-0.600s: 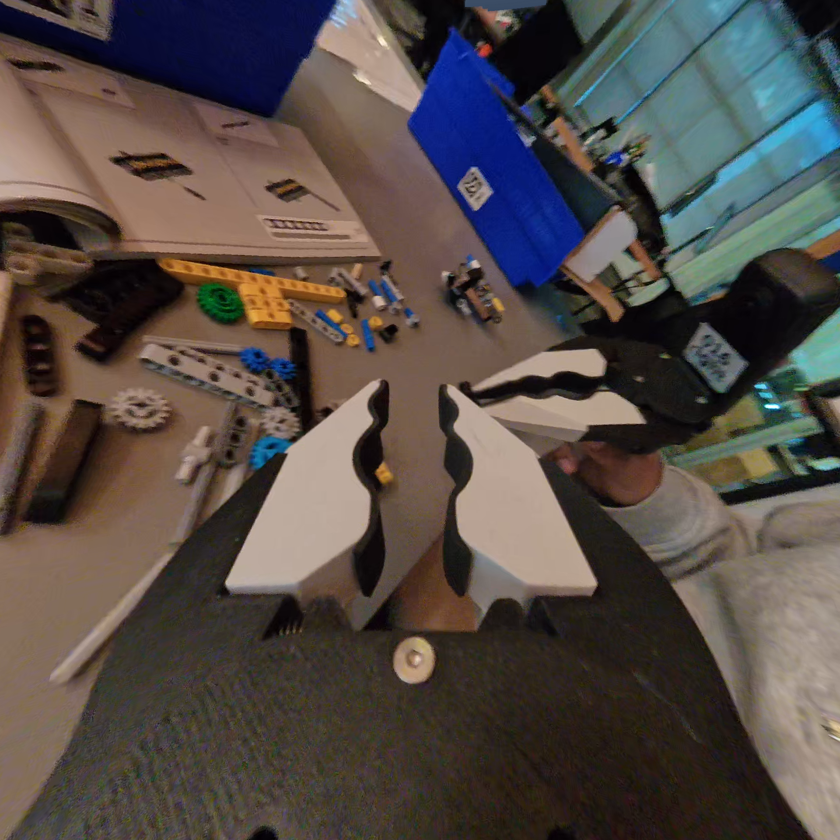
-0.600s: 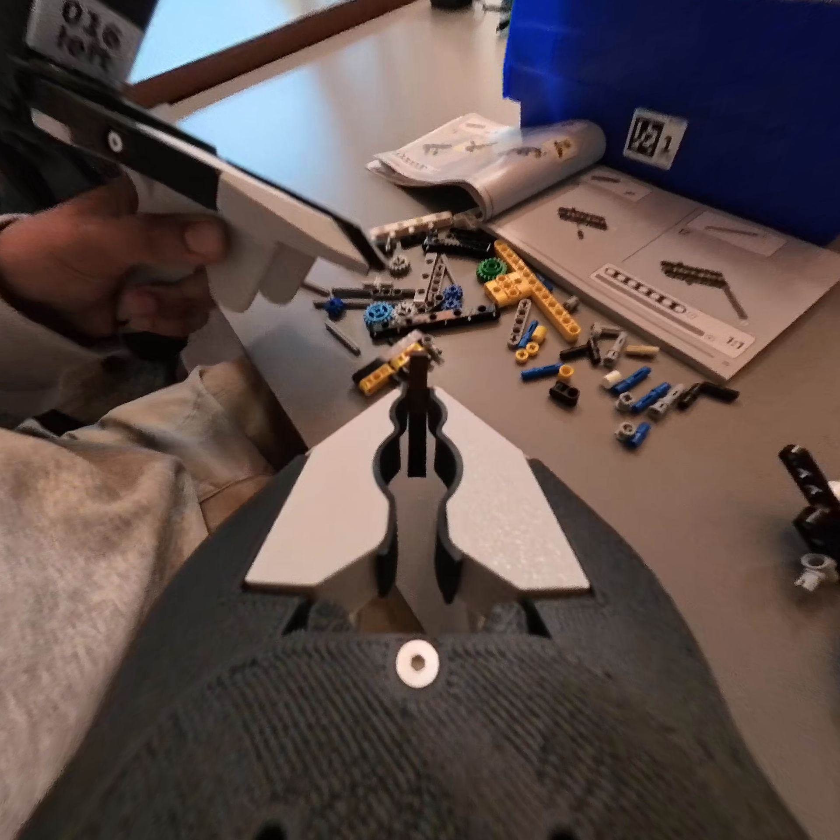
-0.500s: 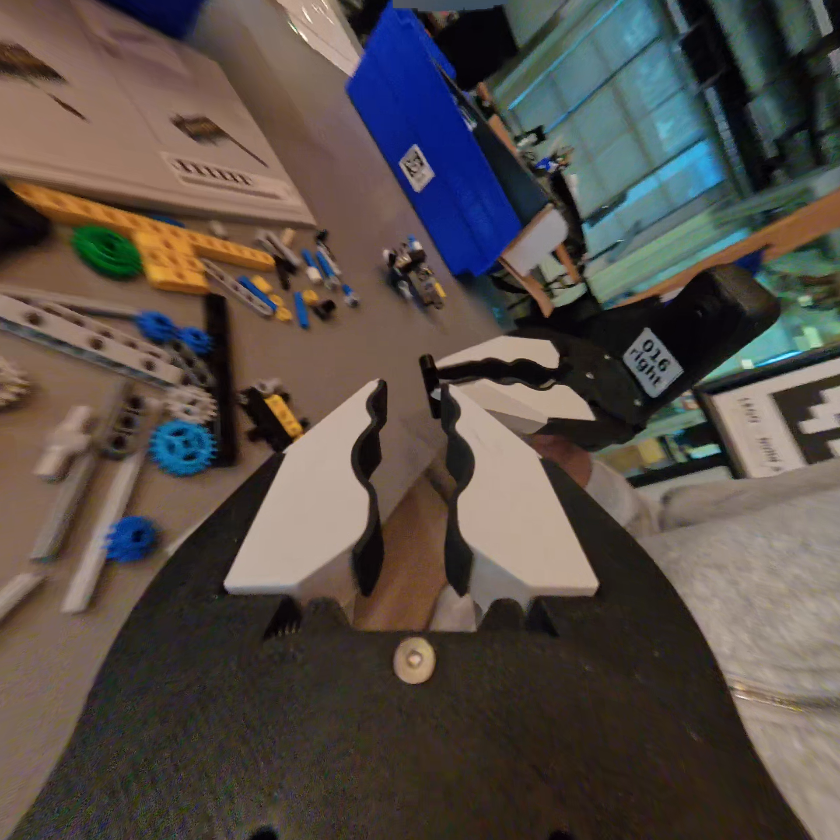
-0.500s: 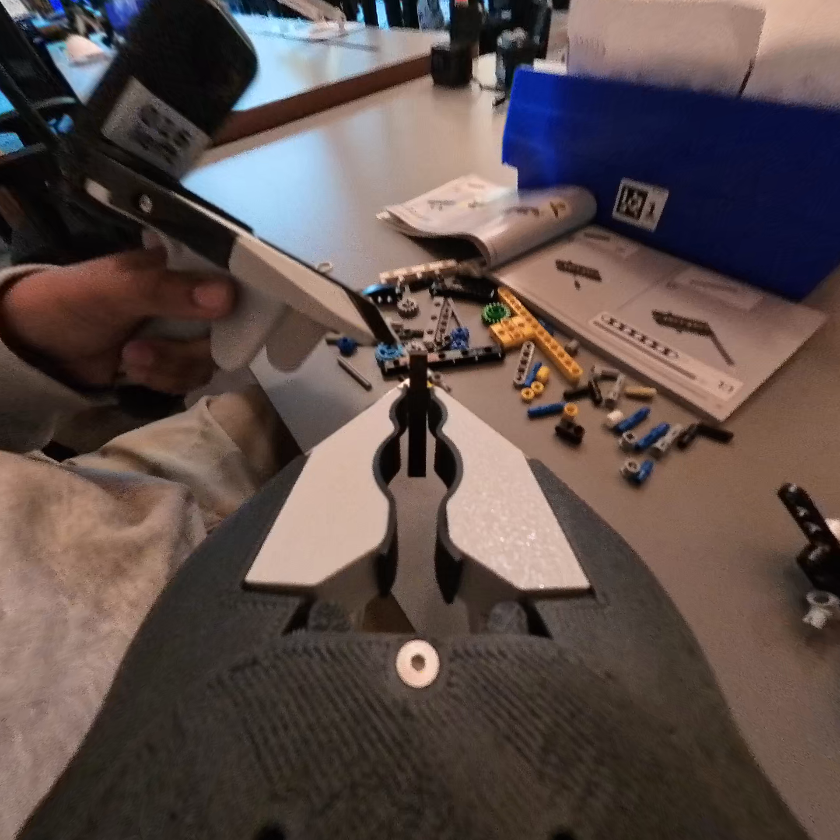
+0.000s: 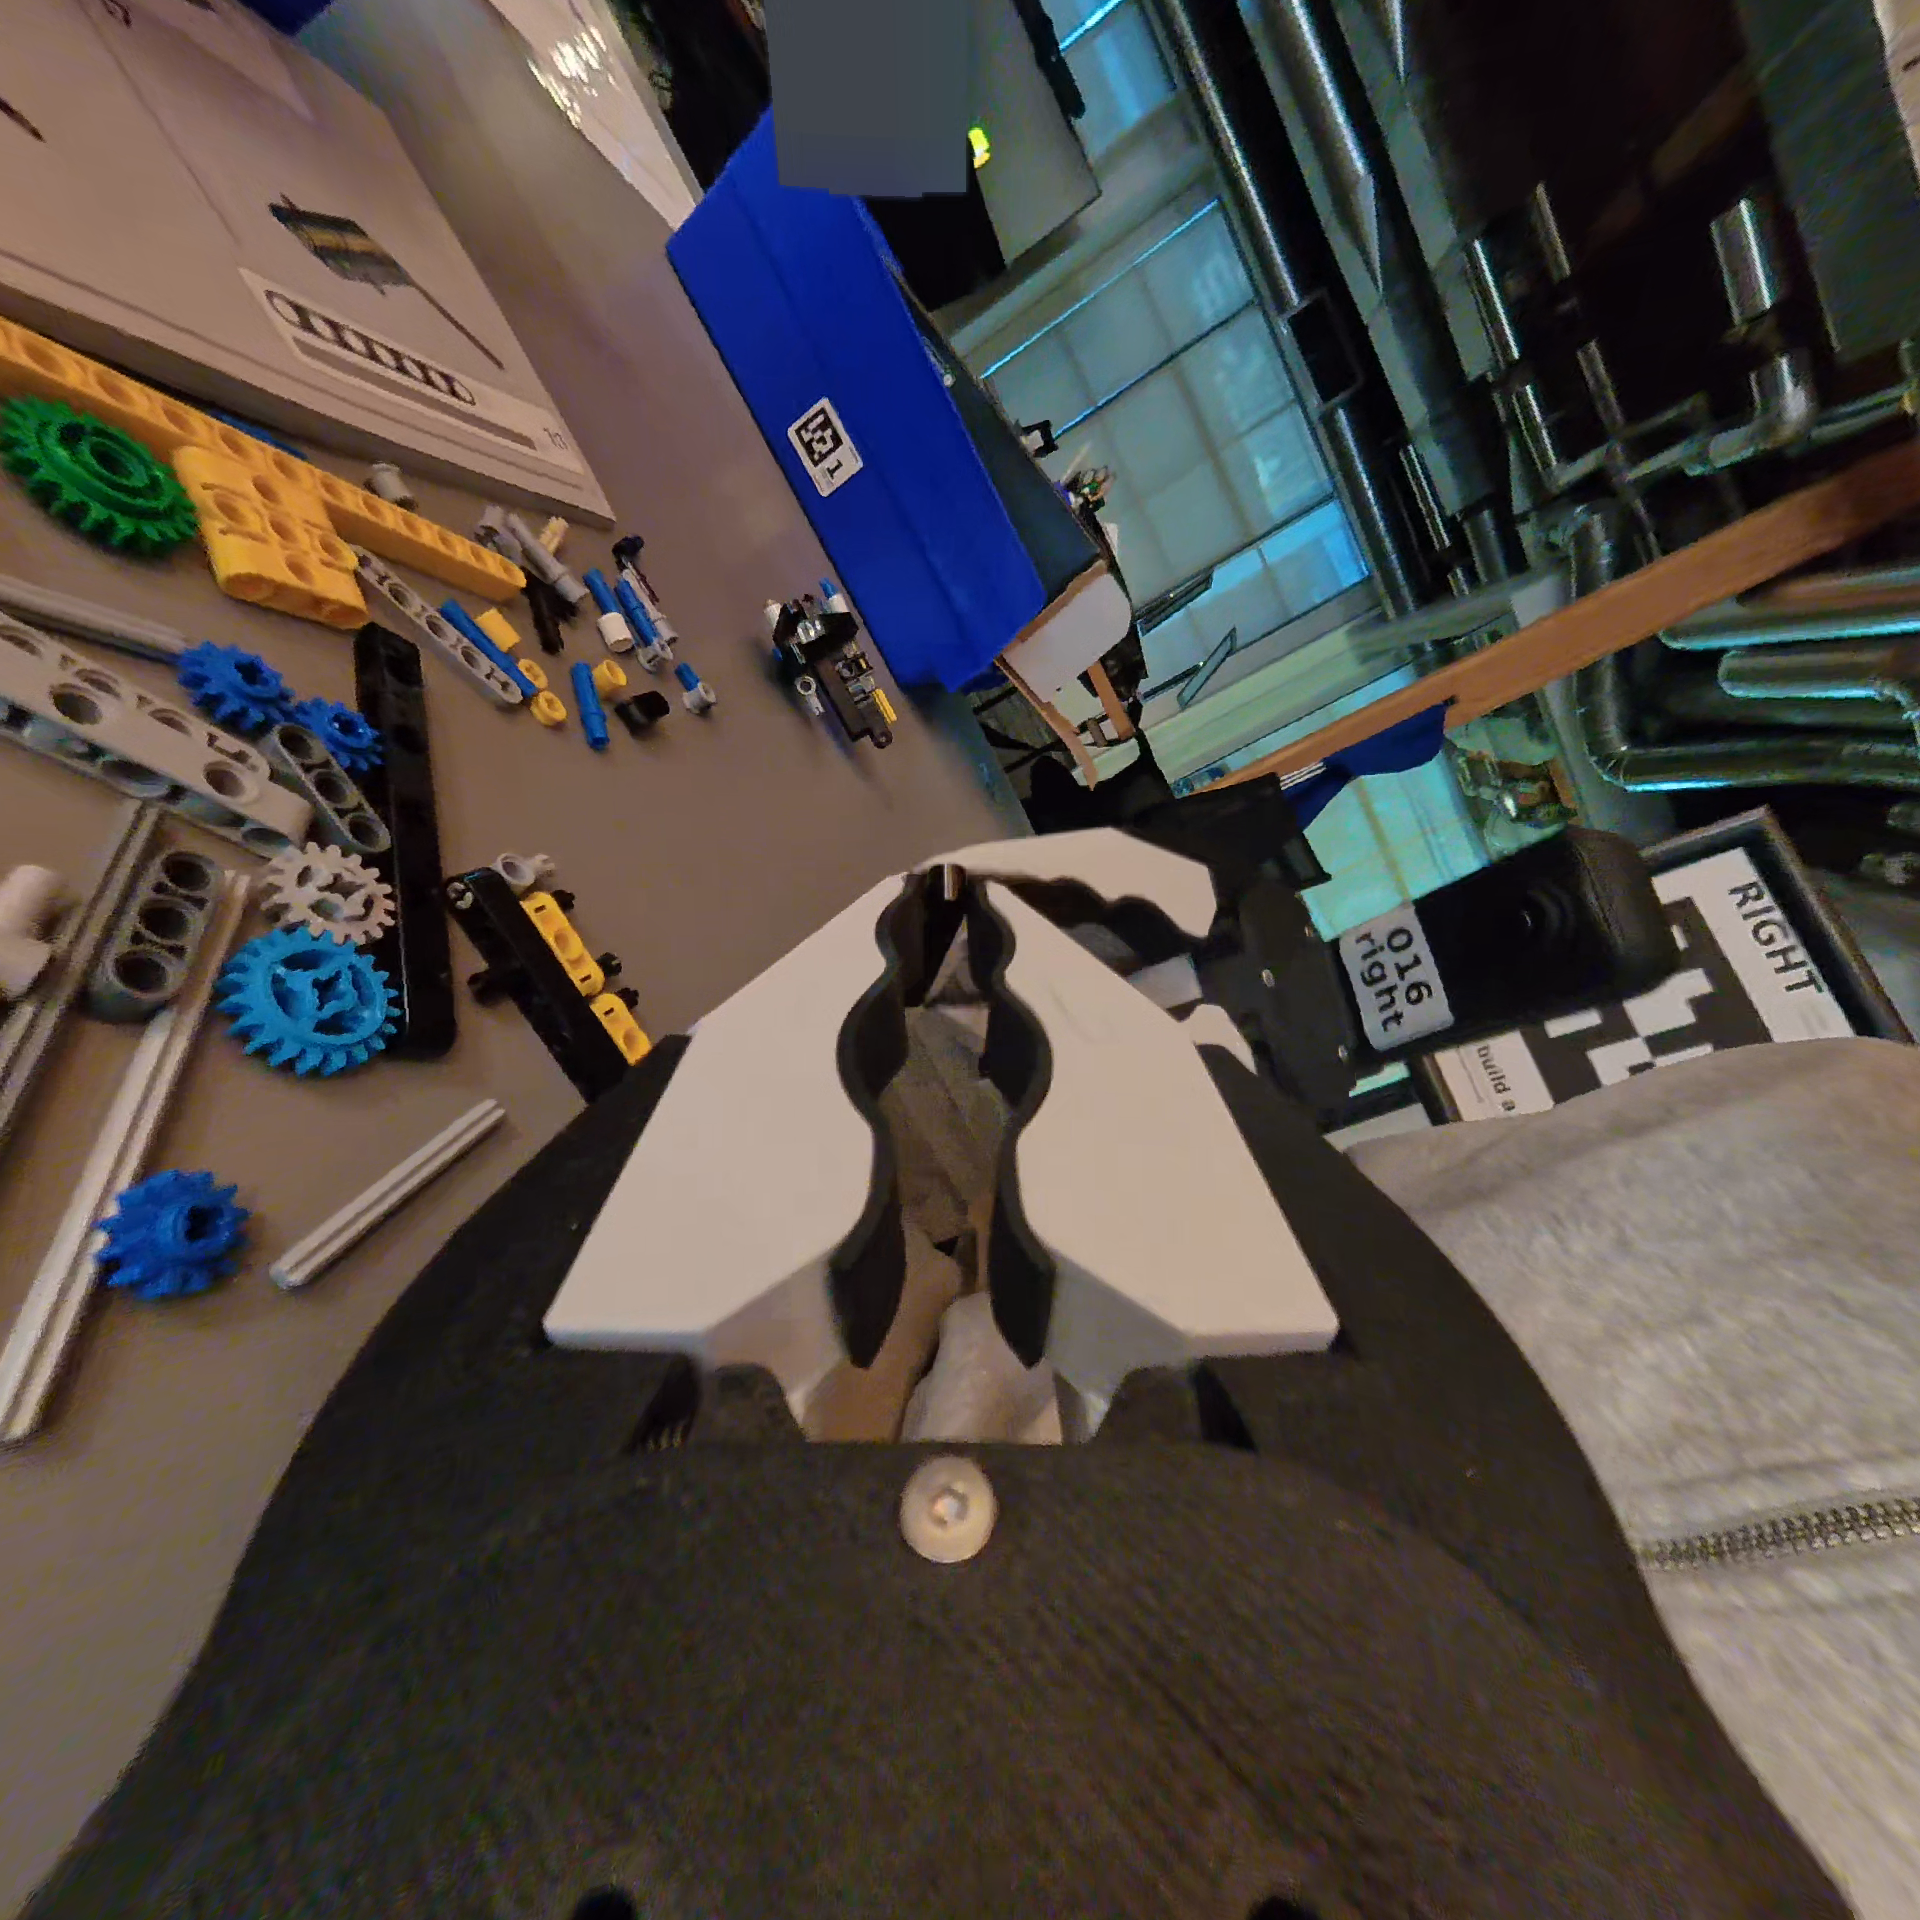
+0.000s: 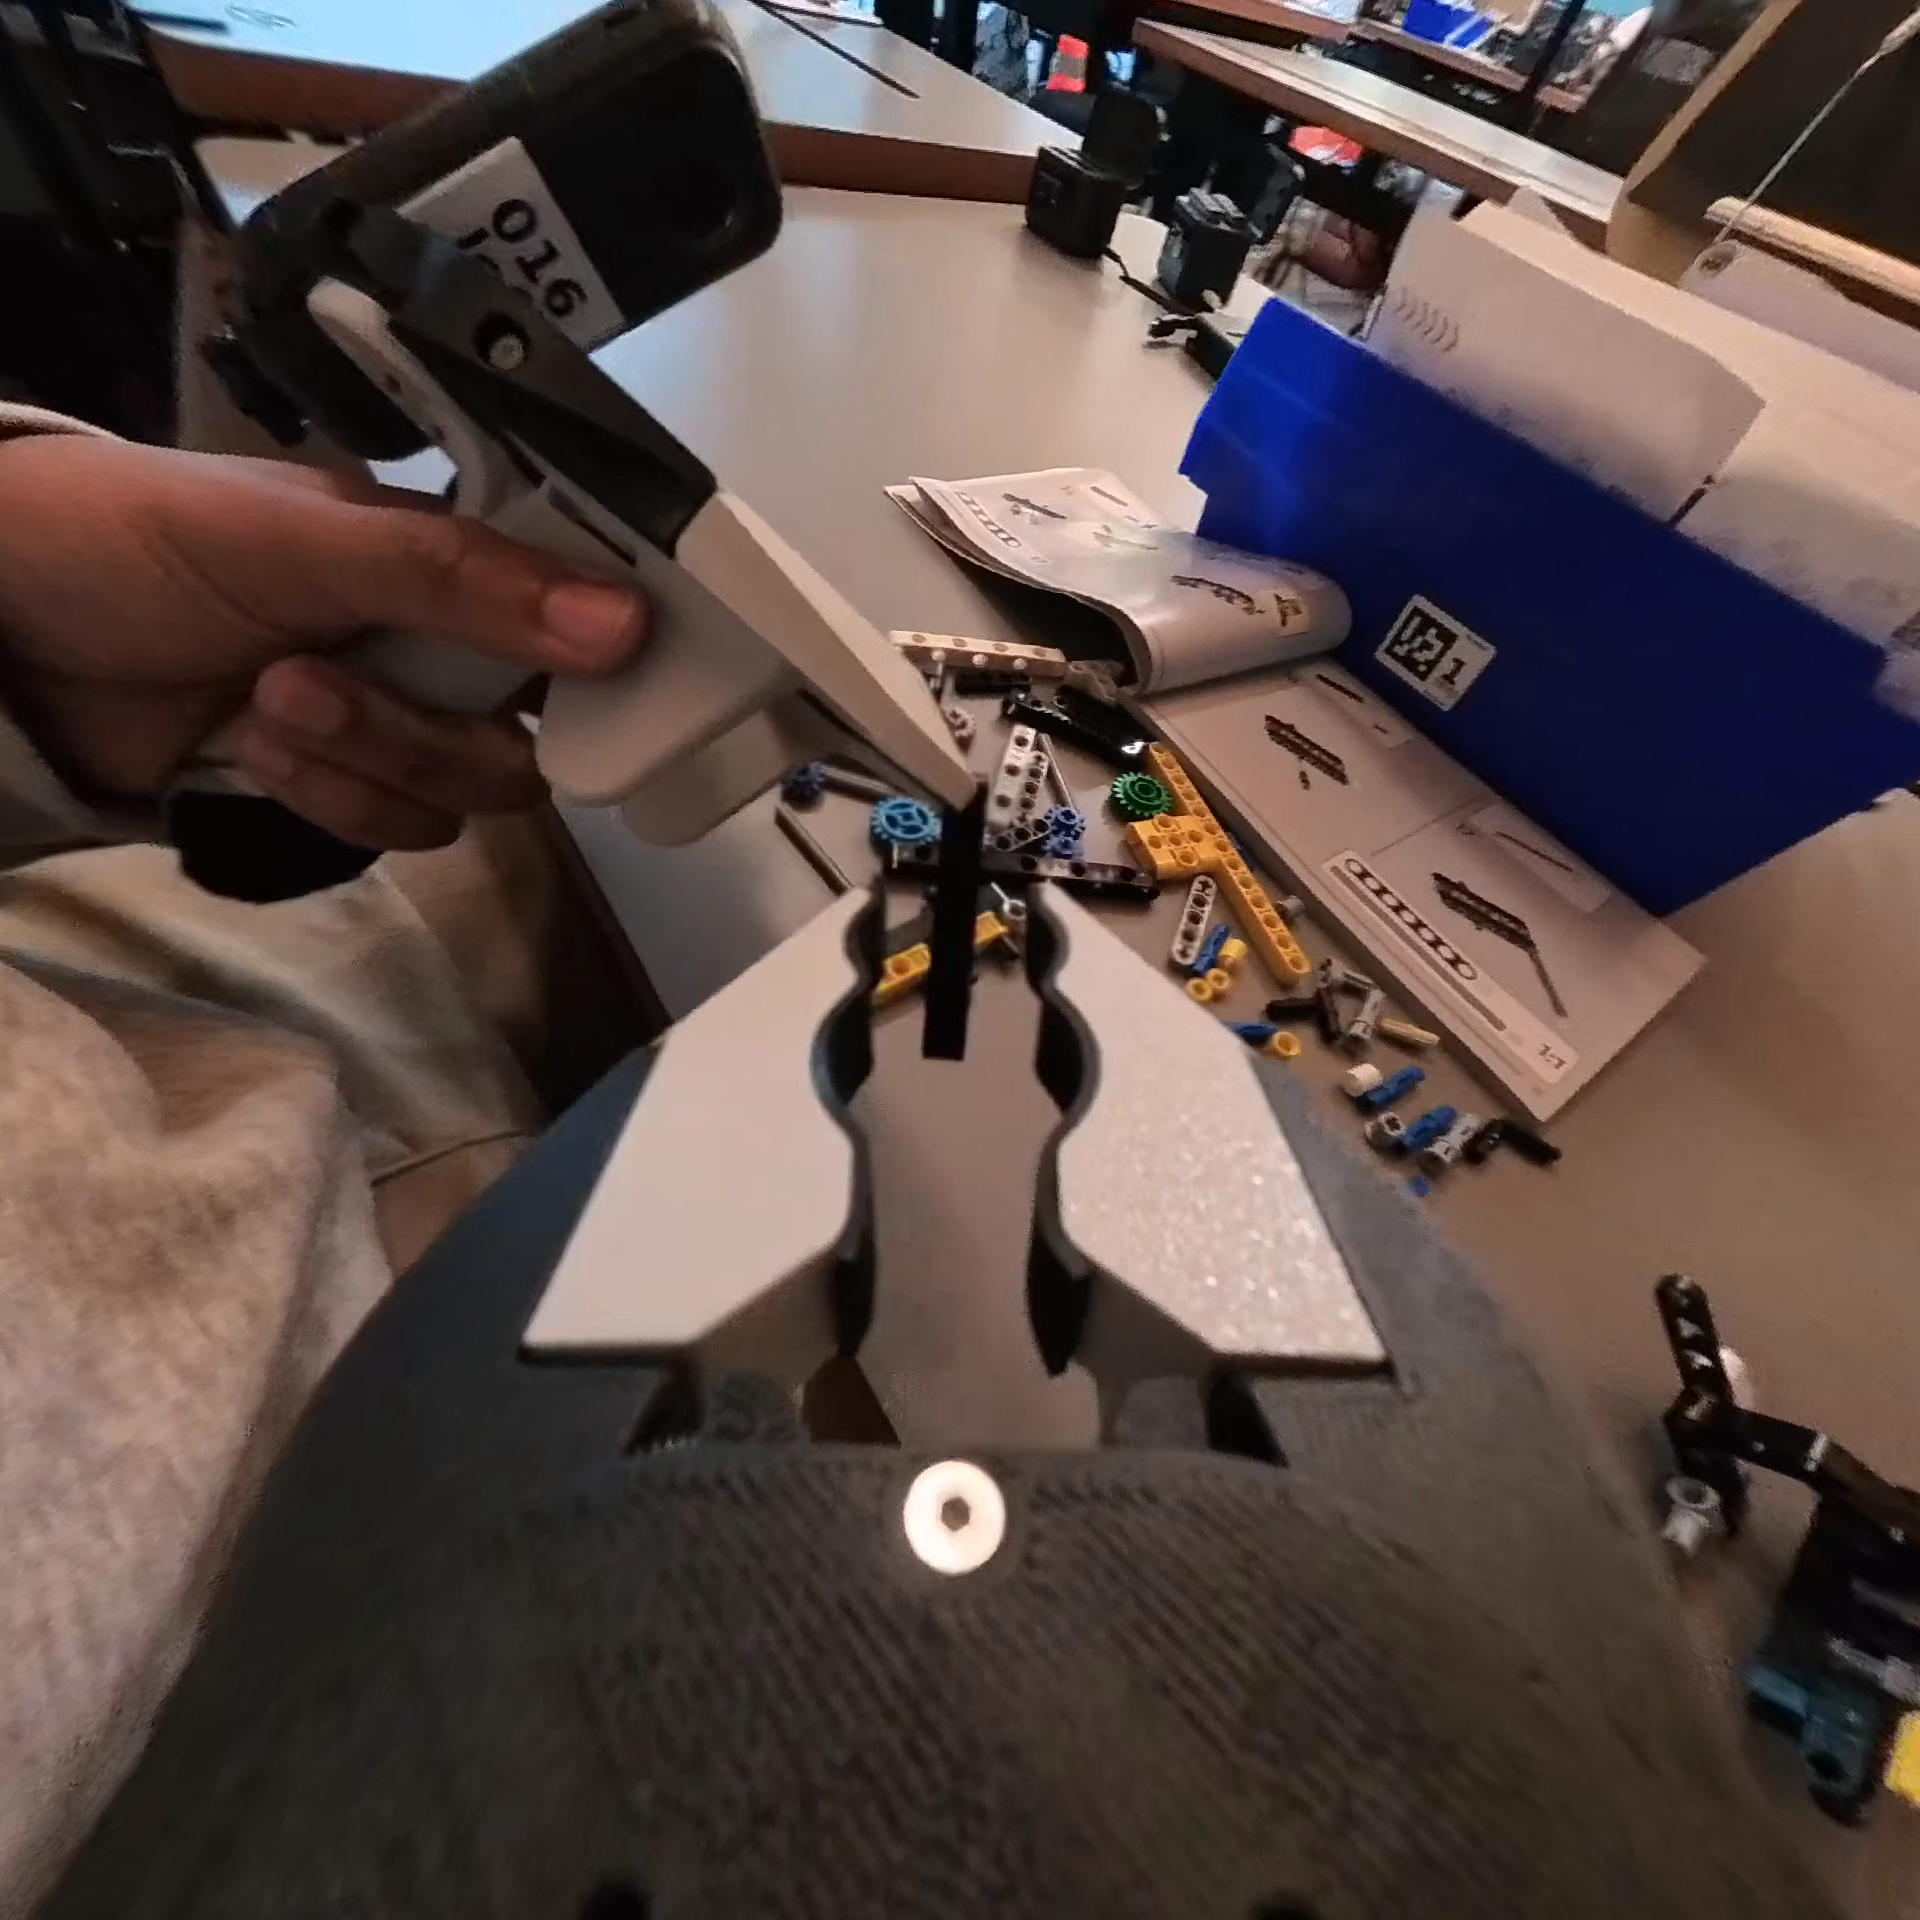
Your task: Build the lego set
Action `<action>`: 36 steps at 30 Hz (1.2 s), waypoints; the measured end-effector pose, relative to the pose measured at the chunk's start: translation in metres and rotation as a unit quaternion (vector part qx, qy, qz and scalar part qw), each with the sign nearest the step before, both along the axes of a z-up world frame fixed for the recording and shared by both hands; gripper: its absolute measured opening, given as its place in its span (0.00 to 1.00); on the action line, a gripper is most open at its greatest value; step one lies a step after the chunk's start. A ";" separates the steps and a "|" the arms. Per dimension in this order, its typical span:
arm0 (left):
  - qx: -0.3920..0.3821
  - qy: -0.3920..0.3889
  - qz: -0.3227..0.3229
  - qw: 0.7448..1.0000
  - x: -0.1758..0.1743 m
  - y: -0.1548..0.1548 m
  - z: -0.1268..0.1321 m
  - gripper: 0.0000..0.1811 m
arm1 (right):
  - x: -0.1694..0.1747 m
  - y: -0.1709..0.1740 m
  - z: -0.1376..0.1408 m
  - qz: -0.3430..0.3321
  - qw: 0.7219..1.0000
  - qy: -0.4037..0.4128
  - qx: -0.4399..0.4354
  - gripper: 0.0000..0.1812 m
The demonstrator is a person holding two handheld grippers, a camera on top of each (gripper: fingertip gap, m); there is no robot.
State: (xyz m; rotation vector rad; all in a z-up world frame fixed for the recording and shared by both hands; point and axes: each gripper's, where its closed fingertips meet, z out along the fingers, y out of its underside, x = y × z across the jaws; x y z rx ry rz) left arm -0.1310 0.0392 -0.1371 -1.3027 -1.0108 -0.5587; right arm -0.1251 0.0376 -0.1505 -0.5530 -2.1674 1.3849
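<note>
Left wrist view: the left gripper (image 5: 943,891) has its fingers (image 5: 790,1122) closed at the tips on the end of a thin black rod (image 5: 943,885), seen end-on at centre frame. The right gripper (image 5: 1496,966) sits just behind it, right of centre, facing back toward the camera. A grey sleeve (image 5: 1662,1299) fills the lower right.

Right wrist view: the right gripper (image 6: 954,914) has its fingers (image 6: 1164,1174) parted. The black rod (image 6: 951,935) stands upright in the gap between them; contact with either finger cannot be told. The rod's top end meets the tip of the left gripper (image 6: 961,795), which comes in from the upper left, held by a hand (image 6: 260,644).

Table (image 6: 935,343), grey, carries loose lego parts at centre frame behind the fingers:
- yellow beams (image 6: 1216,873)
- green gear (image 6: 1141,795)
- light blue gear (image 6: 906,826)
- grey beam (image 6: 1016,774)
- small blue pins (image 6: 1397,1086), further right

An open instruction booklet (image 6: 1434,894) lies to the right of the parts. A blue bin (image 6: 1621,665) stands behind it at the upper right. A small black part-built assembly (image 6: 1766,1455) sits on the table at the lower right edge.
</note>
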 end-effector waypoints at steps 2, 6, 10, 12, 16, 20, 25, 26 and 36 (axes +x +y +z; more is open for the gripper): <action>-0.002 0.022 -0.019 1.000 0.004 -0.002 0.003 0.03 | 0.002 0.004 0.004 0.024 0.999 -0.023 -0.018 0.21; 0.008 0.065 -0.065 0.996 0.015 -0.004 0.010 0.03 | 0.009 0.014 0.018 0.094 0.985 -0.113 -0.092 0.28; 0.031 0.090 -0.096 0.991 0.024 -0.005 0.016 0.03 | 0.026 0.009 0.023 0.184 0.942 -0.242 -0.142 0.20; 0.026 0.103 -0.111 0.988 0.029 -0.003 0.016 0.03 | 0.029 0.006 0.026 0.203 0.929 -0.265 -0.157 0.17; 0.011 0.120 -0.127 0.985 0.036 0.004 0.014 0.03 | 0.031 0.001 0.022 0.219 0.922 -0.282 -0.150 0.11; 0.023 0.101 -0.134 0.986 0.037 0.006 0.013 0.03 | 0.032 -0.002 0.021 0.230 0.916 -0.290 -0.156 0.07; 0.020 0.101 -0.138 0.985 0.039 0.007 0.012 0.03 | 0.033 -0.001 0.021 0.243 0.909 -0.301 -0.158 0.01; 0.022 0.102 -0.139 0.985 0.039 0.007 0.012 0.03 | 0.033 -0.001 0.021 0.245 0.908 -0.301 -0.159 0.02; 0.047 0.098 -0.142 0.984 0.041 0.009 0.019 0.03 | 0.037 0.000 0.024 0.256 0.884 -0.342 -0.188 0.02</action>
